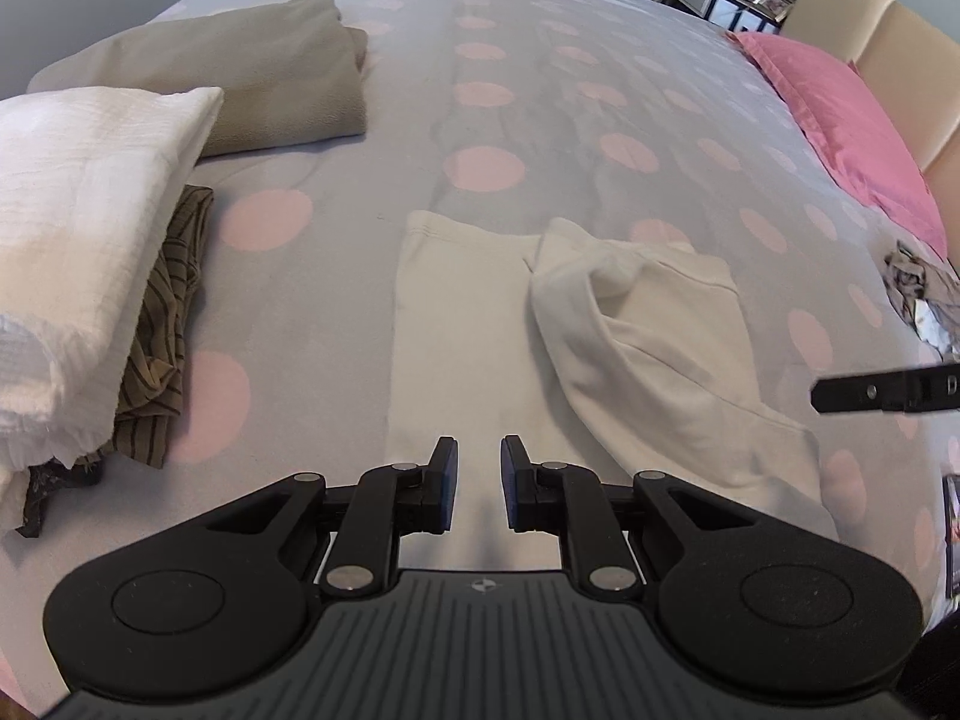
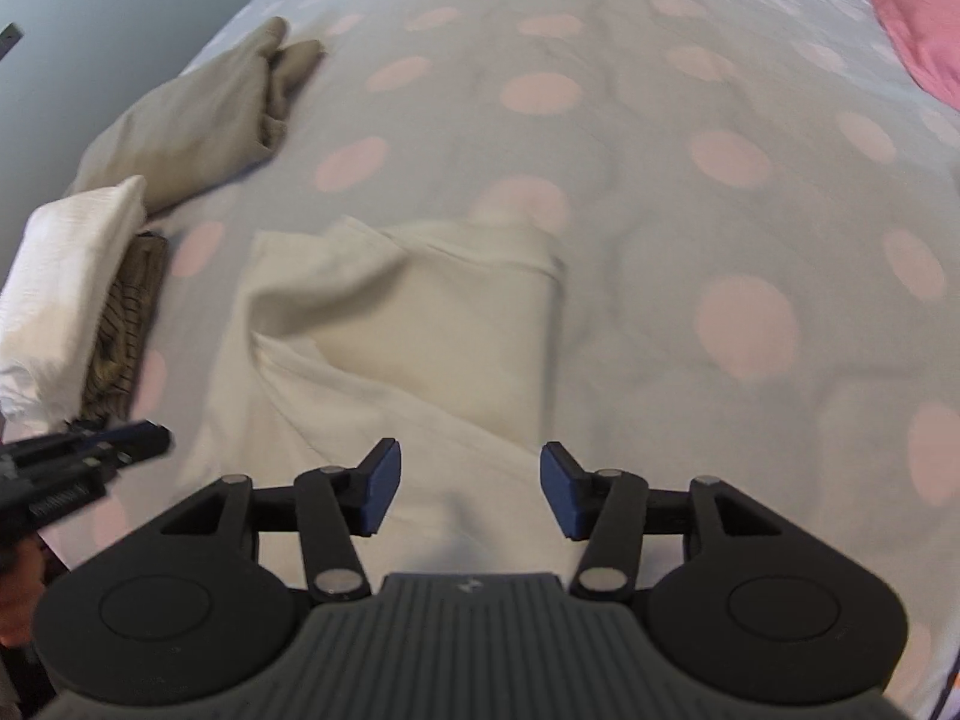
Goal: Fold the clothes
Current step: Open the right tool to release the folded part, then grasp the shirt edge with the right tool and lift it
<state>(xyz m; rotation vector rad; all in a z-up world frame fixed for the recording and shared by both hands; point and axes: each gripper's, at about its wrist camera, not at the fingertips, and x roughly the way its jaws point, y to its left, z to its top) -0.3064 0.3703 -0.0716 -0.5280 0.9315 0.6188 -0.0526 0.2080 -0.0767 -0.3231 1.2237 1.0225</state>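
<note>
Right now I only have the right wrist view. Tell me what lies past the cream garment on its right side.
Observer: A crumpled grey patterned item lies at the bed's right edge, outside your frame.
Operator: Report the left gripper's jaws.
Observer: The left gripper is open, with only a narrow gap, over the cream garment's flat left part.
Operator: Describe the stack by it.
Observer: Under the white cloth and striped garment, a dark patterned piece pokes out.

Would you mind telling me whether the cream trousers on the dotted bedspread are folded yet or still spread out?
Partly folded: the cream trousers have one leg lying flat and straight, while the other is doubled back over itself in a loose fold, not yet a neat stack.
</note>
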